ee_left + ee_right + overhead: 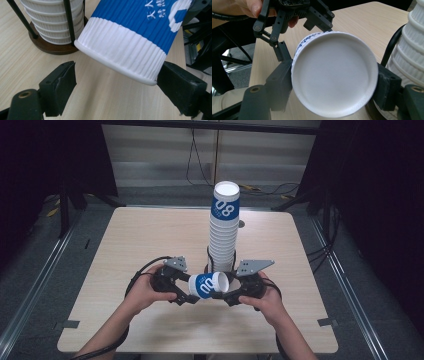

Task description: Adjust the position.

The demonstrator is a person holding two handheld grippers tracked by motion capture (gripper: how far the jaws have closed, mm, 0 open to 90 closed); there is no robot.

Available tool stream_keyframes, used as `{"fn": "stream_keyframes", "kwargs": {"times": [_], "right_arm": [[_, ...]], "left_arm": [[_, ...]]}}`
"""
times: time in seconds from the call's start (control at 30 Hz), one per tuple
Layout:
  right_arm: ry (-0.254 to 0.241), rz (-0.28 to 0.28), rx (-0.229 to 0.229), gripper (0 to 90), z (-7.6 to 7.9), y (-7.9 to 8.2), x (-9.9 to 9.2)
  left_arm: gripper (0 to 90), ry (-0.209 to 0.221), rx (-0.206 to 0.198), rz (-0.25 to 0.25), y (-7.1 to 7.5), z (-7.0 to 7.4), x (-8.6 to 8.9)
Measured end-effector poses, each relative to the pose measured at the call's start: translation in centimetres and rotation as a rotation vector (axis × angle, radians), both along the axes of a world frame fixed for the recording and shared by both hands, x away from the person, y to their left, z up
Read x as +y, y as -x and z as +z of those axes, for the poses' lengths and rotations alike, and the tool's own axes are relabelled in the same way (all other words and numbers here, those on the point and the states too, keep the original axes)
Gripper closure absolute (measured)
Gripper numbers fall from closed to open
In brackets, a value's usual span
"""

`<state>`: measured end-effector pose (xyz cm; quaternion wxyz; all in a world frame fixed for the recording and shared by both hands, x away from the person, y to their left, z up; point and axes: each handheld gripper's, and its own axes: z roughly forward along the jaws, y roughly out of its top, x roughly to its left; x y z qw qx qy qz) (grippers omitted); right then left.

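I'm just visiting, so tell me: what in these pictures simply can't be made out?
Print on the held cup: left gripper view, cut off by the top edge.
Foot of the cup stack: high view, hidden behind the held cup.
Number of cups in that stack: high view, too small to count.

Top cup of stack: "08". Held cup: Chinese characters, partly cut off.
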<state>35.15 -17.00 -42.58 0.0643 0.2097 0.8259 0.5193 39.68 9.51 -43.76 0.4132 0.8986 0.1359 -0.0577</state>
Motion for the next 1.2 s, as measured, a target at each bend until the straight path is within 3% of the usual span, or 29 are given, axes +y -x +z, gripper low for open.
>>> {"fn": "stream_keyframes", "kwargs": {"times": [0.43, 0.53, 0.83, 1.1, 1.2], "right_arm": [[-0.014, 0.009, 0.009, 27.5, -0.01, 0.05, 0.07], [-0.022, 0.009, 0.014, 27.5, -0.03, 0.05, -0.02], [-0.044, 0.006, 0.02, 27.5, -0.06, 0.01, -0.13], [-0.07, 0.0, 0.029, 27.6, -0.14, -0.12, -0.27], [-0.071, -0.001, 0.035, 27.5, -0.28, -0.19, -0.37]], "left_arm": [[15.1, 0.035, -0.009, -0.001, 0.14, -0.18, 0.01], [15.1, 0.026, -0.016, -0.001, 0.16, 0.0, -0.01], [13.9, 0.03, -0.063, -0.017, 0.18, 0.32, 0.03], [13.7, 0.065, -0.084, -0.023, 0.13, 0.36, 0.09], [15.1, 0.05, -0.098, -0.044, 0.15, 0.4, -0.03]]}}
